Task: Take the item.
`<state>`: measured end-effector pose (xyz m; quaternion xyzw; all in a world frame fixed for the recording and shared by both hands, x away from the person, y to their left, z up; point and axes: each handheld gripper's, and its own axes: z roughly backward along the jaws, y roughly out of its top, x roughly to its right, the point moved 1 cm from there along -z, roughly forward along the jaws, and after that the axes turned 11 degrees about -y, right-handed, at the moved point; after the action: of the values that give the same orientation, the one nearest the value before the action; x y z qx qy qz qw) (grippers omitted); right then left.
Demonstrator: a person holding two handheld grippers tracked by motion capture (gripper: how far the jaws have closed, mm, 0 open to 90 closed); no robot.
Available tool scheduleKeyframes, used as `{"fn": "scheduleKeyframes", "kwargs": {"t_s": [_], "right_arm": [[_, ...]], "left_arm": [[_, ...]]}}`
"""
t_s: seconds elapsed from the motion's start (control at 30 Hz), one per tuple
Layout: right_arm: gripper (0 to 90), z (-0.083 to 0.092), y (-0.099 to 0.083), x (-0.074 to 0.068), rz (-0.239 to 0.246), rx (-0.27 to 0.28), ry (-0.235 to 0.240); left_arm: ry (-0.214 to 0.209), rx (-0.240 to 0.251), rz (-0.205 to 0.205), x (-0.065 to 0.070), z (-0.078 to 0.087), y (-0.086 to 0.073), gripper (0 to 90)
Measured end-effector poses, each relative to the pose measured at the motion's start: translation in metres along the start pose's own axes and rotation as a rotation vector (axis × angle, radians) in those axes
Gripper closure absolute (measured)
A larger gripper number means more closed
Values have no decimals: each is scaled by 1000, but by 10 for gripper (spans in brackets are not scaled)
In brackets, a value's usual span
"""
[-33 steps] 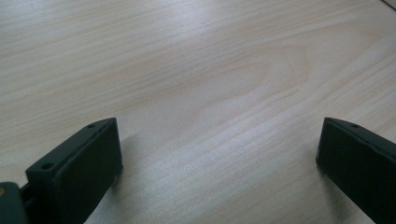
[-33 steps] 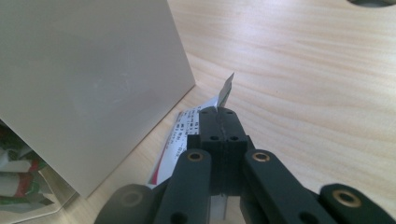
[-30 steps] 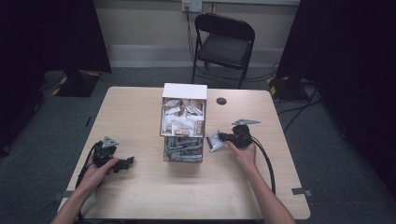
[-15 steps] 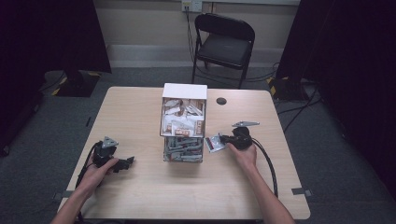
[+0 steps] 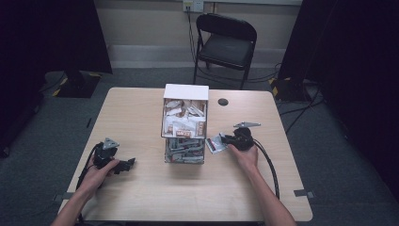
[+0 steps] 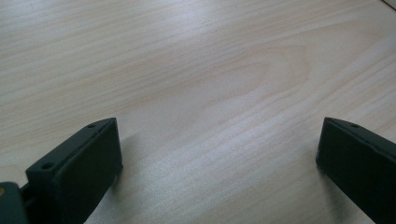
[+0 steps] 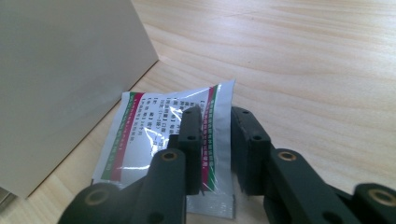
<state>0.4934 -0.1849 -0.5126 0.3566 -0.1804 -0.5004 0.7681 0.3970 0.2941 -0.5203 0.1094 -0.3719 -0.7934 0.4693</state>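
Sachet [image 7: 163,135]: silver foil with red and green stripes, flat on the counter [image 7: 317,60] just beside the box [image 7: 60,79], long axis running from the right hand-held gripper [image 7: 215,149] toward the box. That gripper's jaws have just been opening, a narrow gap, sachet edge between them, pads not pressing. Left hand-held gripper [image 6: 217,154]: jaws wide apart, holding nothing.

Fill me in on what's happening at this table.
A person works with two hand-held grippers beside a box full of sachets. The right gripper is over a silver sachet lying on the table next to the box; its jaws have just been opening, with a narrow gap between them, and the sachet's edge sits there, apparently let go. The left gripper rests wide open over bare wood, away from the box.
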Motion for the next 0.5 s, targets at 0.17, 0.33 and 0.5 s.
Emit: {"fn": "scheduleKeyframes", "kwargs": {"t_s": [0.17,0.33,0.5], "right_arm": [[684,0,0,1,-9,6,-12],[624,3,2,1,-3,14,-25],[571,10,5,6,-22,27,-24]], "left_arm": [[0,0,0,0,0,0,0],[1,-1,0,0,0,0,0],[0,0,0,0,0,0,0]]}}
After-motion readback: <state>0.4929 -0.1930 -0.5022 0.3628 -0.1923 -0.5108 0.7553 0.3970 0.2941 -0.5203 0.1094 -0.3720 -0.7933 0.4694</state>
